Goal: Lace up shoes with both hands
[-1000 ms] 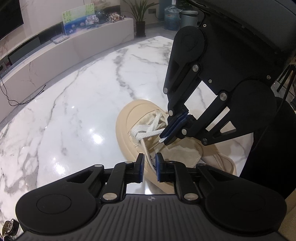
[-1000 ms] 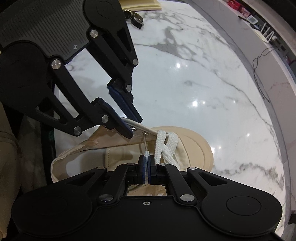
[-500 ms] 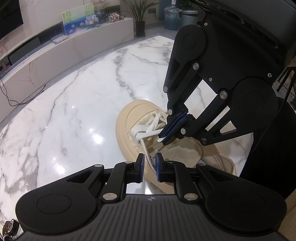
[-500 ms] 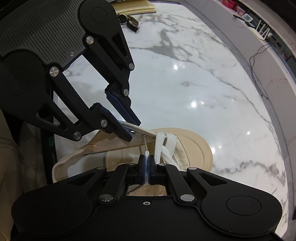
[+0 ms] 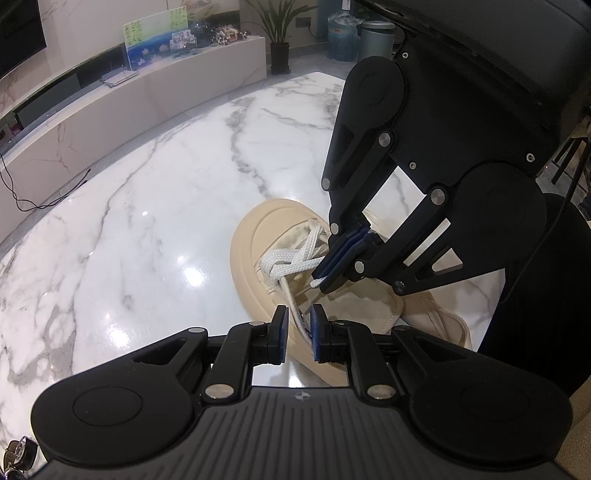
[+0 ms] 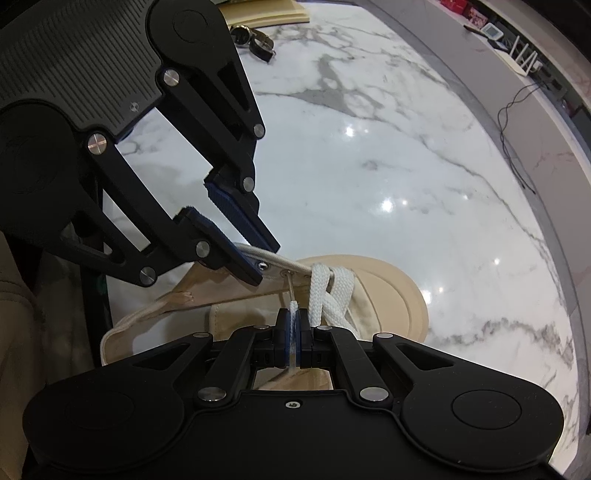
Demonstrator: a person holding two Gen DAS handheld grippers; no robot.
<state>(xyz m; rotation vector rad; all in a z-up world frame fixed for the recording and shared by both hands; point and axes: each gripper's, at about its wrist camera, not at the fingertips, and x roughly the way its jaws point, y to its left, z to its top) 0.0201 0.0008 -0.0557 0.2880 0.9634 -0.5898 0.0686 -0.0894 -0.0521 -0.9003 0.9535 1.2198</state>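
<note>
A beige canvas shoe lies on the white marble table, toe pointing away, with a white lace crossed over its front eyelets. My left gripper is open at the shoe's near side, one lace strand running loosely between its fingers. In the right wrist view, the left gripper straddles the shoe's eyelet edge. My right gripper is shut on the lace tip just behind an eyelet. From the left wrist view, the right gripper hovers over the tongue.
A wristwatch and a beige board lie at the table's far end. Keys sit near the left edge. A low marble bench with a cable runs beyond the table. A beige cloth lies beside the shoe's heel.
Barely anything: both grippers keep their hold and spacing, and the right wrist view has shifted slightly over the shoe.
</note>
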